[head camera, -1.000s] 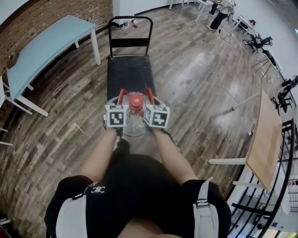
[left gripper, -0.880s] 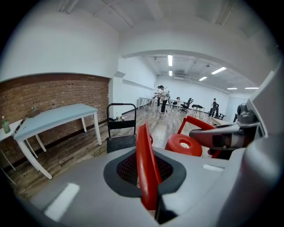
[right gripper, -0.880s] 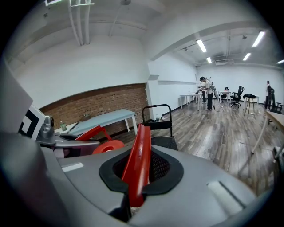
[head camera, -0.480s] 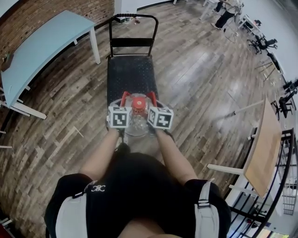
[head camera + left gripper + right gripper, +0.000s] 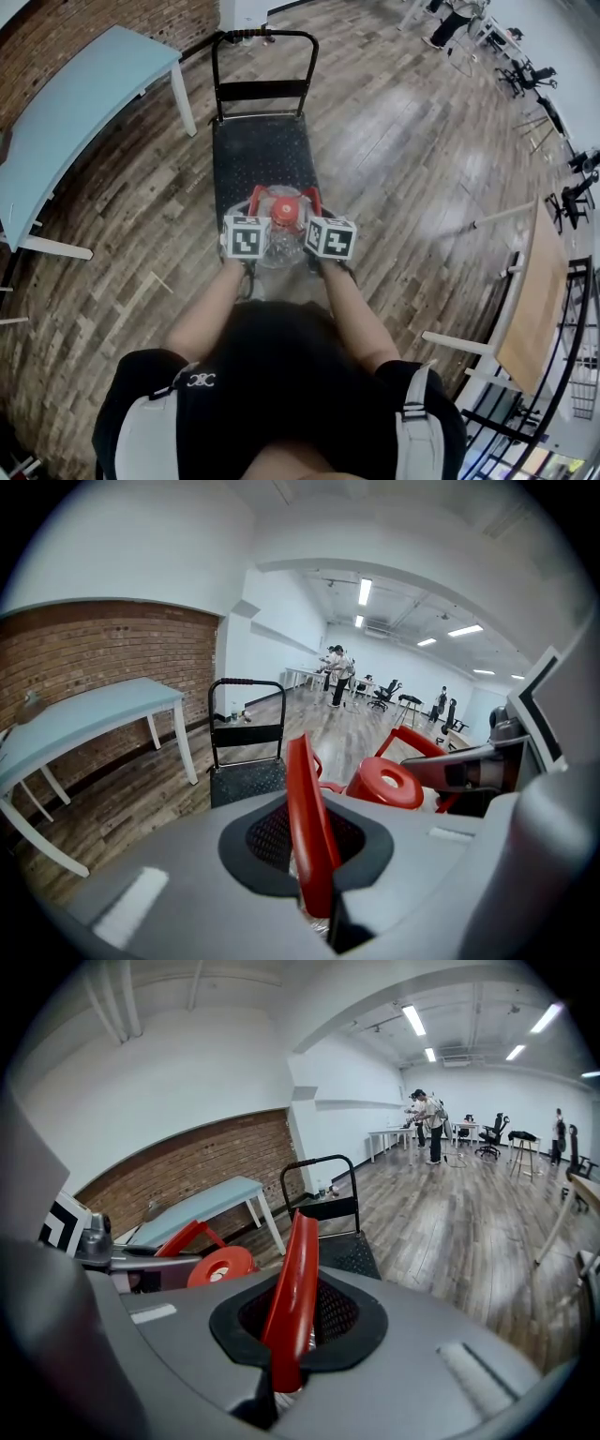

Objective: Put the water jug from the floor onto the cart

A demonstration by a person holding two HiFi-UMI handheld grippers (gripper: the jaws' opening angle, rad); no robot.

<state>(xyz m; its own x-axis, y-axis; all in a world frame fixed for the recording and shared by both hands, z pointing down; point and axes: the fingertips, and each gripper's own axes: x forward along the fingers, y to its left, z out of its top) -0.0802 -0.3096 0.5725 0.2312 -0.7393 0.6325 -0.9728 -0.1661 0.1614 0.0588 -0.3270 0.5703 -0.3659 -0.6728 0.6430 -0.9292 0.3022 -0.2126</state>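
One table (image 5: 84, 103) stands left of the one cart (image 5: 258, 155). One jug (image 5: 279, 248), with one red cap (image 5: 284, 208) and two red handles, sits at the cart's near end, over the deck edge. Left gripper (image 5: 253, 202): jaws clamped on the left handle (image 5: 307, 827). Right gripper (image 5: 312, 202): jaws clamped on the right handle (image 5: 292, 1288).

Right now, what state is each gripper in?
Left gripper: shut on the water jug's red handle.
Right gripper: shut on the jug's other red handle.
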